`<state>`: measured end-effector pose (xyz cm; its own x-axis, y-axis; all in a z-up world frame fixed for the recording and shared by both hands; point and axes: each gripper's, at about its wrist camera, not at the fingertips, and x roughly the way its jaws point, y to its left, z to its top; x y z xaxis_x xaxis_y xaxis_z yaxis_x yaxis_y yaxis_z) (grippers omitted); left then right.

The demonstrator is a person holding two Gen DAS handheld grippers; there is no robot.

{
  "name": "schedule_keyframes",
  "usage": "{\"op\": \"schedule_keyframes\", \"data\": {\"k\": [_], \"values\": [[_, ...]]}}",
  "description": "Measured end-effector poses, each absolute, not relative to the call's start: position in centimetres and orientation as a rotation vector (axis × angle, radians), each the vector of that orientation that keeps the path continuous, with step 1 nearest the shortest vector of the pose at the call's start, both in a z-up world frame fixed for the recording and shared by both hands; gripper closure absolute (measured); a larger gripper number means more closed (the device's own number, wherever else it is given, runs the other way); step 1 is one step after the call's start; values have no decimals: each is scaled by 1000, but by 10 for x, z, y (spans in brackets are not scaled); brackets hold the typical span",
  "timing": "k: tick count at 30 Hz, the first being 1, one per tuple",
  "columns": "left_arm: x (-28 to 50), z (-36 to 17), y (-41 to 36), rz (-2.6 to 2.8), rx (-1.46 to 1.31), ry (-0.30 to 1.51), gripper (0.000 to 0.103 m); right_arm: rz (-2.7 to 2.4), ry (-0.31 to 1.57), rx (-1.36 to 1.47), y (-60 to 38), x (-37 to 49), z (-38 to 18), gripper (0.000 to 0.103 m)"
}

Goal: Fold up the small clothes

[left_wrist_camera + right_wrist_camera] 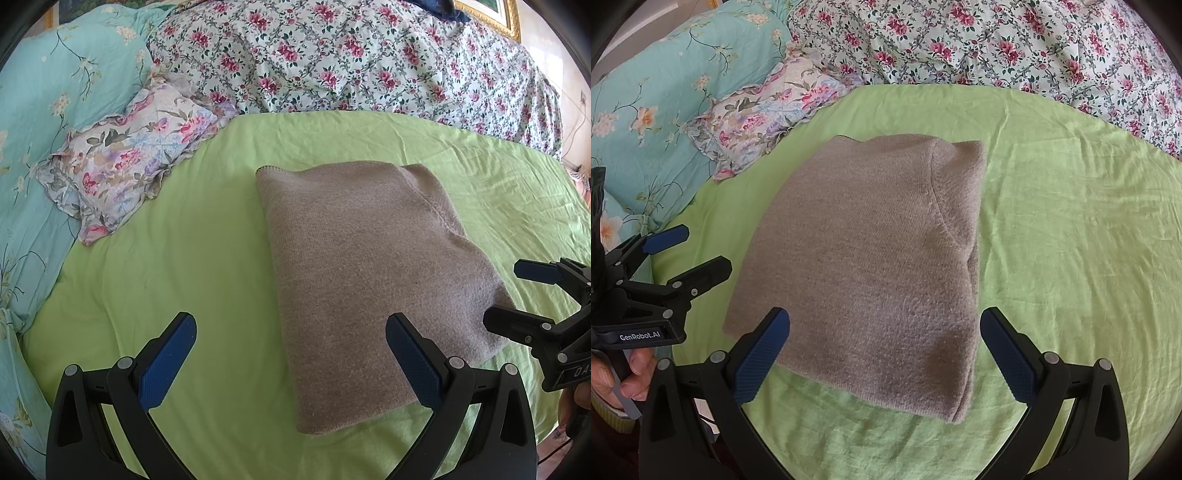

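A folded grey-brown sweater [871, 266] lies flat on a green bed sheet [1071, 229]. Both tools, left tool [291, 354] and right tool [884, 350], hover wide open at the sweater's near edge, holding nothing. A one-sided pinch could drag the layers apart.

A home bedroom: green bedsheet [184, 258], floral quilt [351, 55], pillows [122, 155].

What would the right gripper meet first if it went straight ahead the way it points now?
Most likely the folded grey-brown sweater: it lies on the green sheet directly ahead of the open right gripper. Height above the cloth is unclear.
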<state>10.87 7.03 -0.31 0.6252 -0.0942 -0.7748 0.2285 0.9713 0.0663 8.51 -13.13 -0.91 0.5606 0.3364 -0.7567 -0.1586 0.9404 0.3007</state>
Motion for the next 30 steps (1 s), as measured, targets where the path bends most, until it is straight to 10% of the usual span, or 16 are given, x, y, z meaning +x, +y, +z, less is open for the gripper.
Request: {"op": "schedule_keyframes", "data": {"k": [30], "values": [[110,1,68,-184,159,875,0,290,920,214,-130,89,-2,0]]}}
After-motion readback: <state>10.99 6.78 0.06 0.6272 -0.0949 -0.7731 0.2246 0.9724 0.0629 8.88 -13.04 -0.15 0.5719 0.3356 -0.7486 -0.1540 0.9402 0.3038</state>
